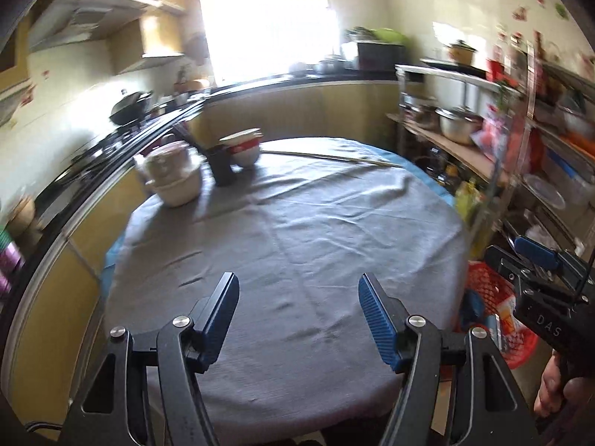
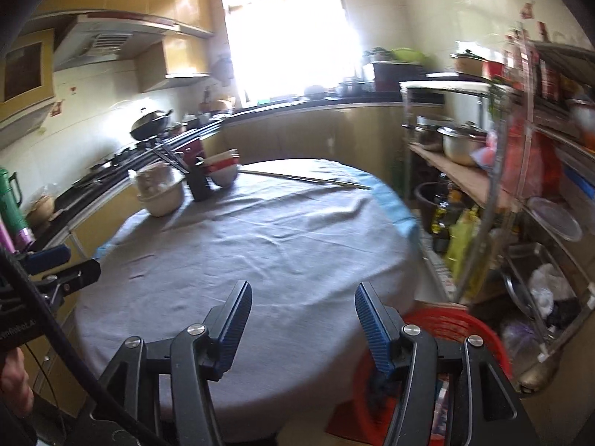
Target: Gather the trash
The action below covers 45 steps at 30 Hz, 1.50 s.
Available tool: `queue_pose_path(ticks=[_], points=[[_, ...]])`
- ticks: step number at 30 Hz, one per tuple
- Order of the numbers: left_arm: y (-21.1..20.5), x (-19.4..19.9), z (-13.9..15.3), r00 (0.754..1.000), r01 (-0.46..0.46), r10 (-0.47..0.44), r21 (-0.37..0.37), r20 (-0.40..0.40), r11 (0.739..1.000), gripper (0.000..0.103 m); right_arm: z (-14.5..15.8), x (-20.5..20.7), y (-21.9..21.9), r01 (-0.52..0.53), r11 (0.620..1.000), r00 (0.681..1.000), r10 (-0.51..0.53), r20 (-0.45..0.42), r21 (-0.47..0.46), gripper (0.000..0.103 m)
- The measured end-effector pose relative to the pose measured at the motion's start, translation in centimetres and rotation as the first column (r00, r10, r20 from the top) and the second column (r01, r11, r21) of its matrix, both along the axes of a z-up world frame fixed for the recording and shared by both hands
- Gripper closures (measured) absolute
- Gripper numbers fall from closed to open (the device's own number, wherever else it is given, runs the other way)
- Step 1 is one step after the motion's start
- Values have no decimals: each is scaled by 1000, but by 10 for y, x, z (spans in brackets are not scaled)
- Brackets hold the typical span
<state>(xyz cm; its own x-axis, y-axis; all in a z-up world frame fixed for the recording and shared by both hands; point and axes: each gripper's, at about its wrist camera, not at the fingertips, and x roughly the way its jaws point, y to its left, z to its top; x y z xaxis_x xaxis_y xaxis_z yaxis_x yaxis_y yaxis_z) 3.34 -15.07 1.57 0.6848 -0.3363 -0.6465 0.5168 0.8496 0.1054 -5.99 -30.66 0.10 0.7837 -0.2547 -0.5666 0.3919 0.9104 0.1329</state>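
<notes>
left gripper [image 1: 298, 319] jaws apart, empty | right gripper [image 2: 302, 329] jaws apart, empty | red basket [image 2: 465, 329] right of fingers, likely light, flexible: grip rim | trash inside unclear

red basket [image 2: 465, 325] contents partly hidden | shelf items [image 1: 520, 137] blurred

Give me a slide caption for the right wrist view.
Open right gripper over a grey-clothed round table, bowls at its far edge, red basket on the floor beside it.
</notes>
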Motion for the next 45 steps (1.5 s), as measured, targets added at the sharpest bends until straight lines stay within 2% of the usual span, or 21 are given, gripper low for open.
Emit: queue_pose_path(ticks=[3, 9, 15, 22, 34, 45], points=[[22, 9, 3, 997, -81, 81, -12, 11, 997, 35, 8, 18, 19, -41, 999, 999, 41, 10, -4, 41], [68, 27, 8, 973, -228, 229, -45, 17, 973, 35, 23, 49, 59, -127, 992, 991, 128, 29, -16, 41], [96, 34, 9, 950, -309, 311, -60, 31, 949, 35, 27, 60, 91, -178, 983, 984, 179, 22, -40, 41], [111, 34, 8, 945, -324, 327, -70, 29, 943, 35, 27, 60, 102, -185, 982, 983, 186, 11, -43, 41], [126, 24, 14, 951, -306, 309, -99, 19, 947, 35, 37, 52, 127, -212, 975, 977, 214, 23, -69, 40], [140, 8, 29, 949, -300, 310, -134, 61, 944, 35, 47, 40, 147, -213, 972, 976, 217, 33, -97, 39]])
